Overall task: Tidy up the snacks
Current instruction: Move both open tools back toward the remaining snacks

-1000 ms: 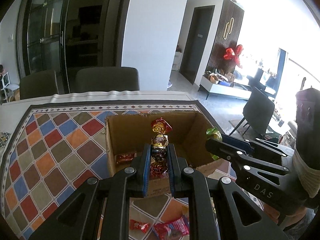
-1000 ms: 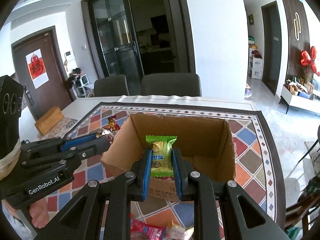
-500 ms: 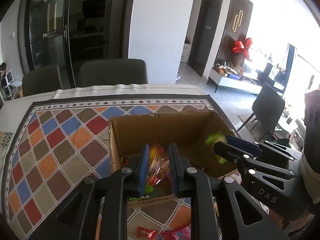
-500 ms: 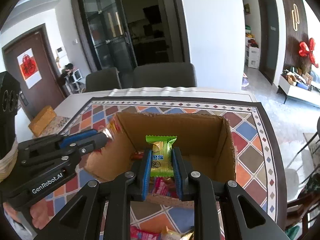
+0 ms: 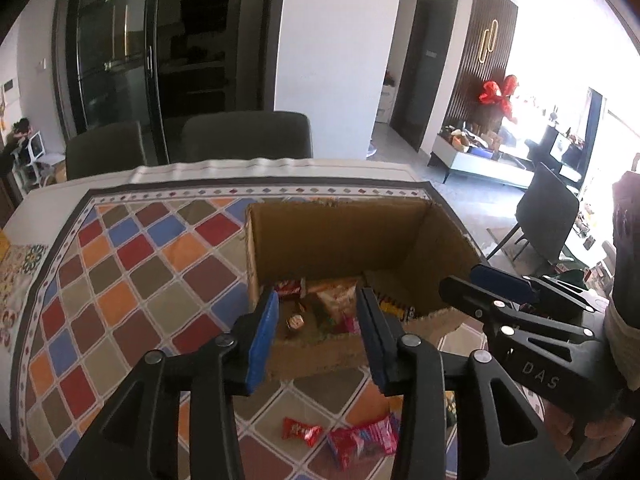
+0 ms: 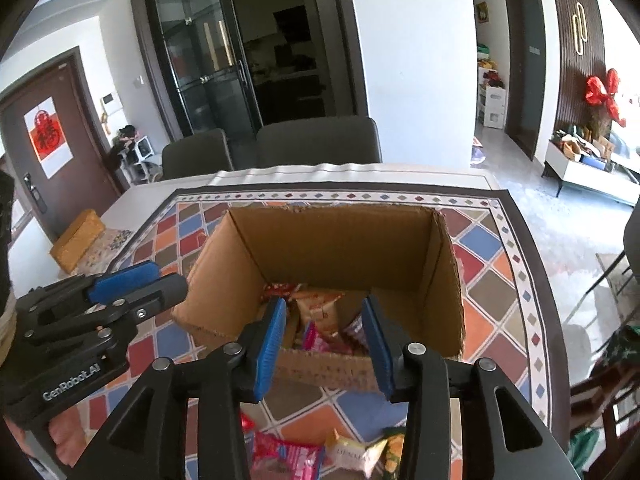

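Two claws, left claw [image 5: 316, 320] and right claw [image 6: 326, 326] both spread, one cardboard box [image 6: 340, 240]

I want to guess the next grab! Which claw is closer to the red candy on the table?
Probably the left claw: open, empty, with the red candy lying just below it. The right claw is open too, but sits over other packets.

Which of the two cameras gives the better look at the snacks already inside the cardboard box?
The right wrist view: it looks deeper into the cardboard box, showing the snacks piled there. The left wrist view shows the same snacks partly behind the near wall.
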Demonstrator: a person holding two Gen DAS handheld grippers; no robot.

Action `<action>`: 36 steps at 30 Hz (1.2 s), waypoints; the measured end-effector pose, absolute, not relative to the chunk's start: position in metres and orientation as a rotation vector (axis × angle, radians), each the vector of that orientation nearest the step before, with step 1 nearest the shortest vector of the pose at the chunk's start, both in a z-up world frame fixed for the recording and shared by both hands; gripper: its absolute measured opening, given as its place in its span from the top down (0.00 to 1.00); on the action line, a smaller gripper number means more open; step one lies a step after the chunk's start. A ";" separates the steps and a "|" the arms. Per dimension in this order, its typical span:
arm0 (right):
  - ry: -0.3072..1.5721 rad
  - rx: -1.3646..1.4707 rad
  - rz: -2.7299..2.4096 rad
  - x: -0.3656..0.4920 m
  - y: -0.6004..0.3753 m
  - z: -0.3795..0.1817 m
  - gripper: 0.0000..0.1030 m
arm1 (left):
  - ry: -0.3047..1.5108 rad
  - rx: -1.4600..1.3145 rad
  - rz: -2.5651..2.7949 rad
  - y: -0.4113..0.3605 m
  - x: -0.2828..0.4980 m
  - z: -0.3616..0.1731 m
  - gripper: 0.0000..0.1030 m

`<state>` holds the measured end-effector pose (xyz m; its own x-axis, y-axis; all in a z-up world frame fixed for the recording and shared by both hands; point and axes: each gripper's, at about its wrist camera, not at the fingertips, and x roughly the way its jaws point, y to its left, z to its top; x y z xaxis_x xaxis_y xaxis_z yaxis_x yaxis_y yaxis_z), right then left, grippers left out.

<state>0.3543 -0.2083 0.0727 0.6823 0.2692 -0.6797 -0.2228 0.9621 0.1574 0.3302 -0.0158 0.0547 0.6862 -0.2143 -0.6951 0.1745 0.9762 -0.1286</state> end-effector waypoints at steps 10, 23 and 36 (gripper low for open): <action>0.840 0.089 0.263 0.334 -0.205 0.069 0.51 | 0.841 -0.038 -0.204 -0.016 0.303 0.044 0.55; 0.935 0.106 0.205 0.309 -0.207 0.041 0.39 | 0.954 -0.010 -0.192 -0.018 0.285 0.006 0.50; 1.083 0.111 0.129 0.319 -0.210 -0.014 0.31 | 1.114 0.002 -0.177 -0.016 0.298 -0.048 0.46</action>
